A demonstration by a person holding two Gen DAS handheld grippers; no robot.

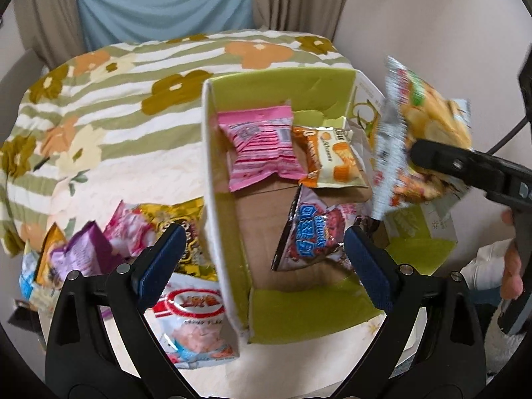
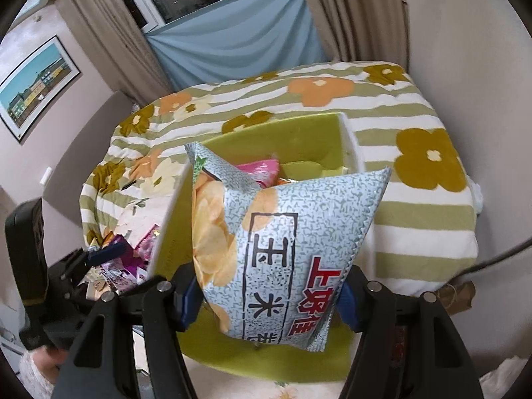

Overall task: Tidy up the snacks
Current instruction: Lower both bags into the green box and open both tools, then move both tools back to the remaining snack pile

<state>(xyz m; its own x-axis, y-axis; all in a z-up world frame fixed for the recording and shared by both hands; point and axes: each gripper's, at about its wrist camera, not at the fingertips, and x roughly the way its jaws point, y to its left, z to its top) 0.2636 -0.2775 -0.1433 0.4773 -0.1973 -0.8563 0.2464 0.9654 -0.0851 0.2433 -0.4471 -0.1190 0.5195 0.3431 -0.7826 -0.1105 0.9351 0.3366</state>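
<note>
An open cardboard box with green flaps (image 1: 299,312) stands on the bed; its far wall shows in the right wrist view (image 2: 299,136). Inside lie a pink snack bag (image 1: 262,146), an orange-and-white bag (image 1: 335,159) and a dark red bag (image 1: 312,236). My left gripper (image 1: 266,266) is open and empty, straddling the box's left wall. My right gripper (image 2: 266,296) is shut on a silver chip bag (image 2: 286,249) and holds it above the box; the bag shows blurred in the left wrist view (image 1: 425,133).
A pile of loose snack bags lies left of the box: a white-and-red bag (image 1: 196,319), a purple one (image 1: 83,256), a pink one (image 1: 129,229) and a yellow one (image 1: 186,222). A flowered striped quilt (image 1: 116,106) covers the bed. Curtains and walls stand behind.
</note>
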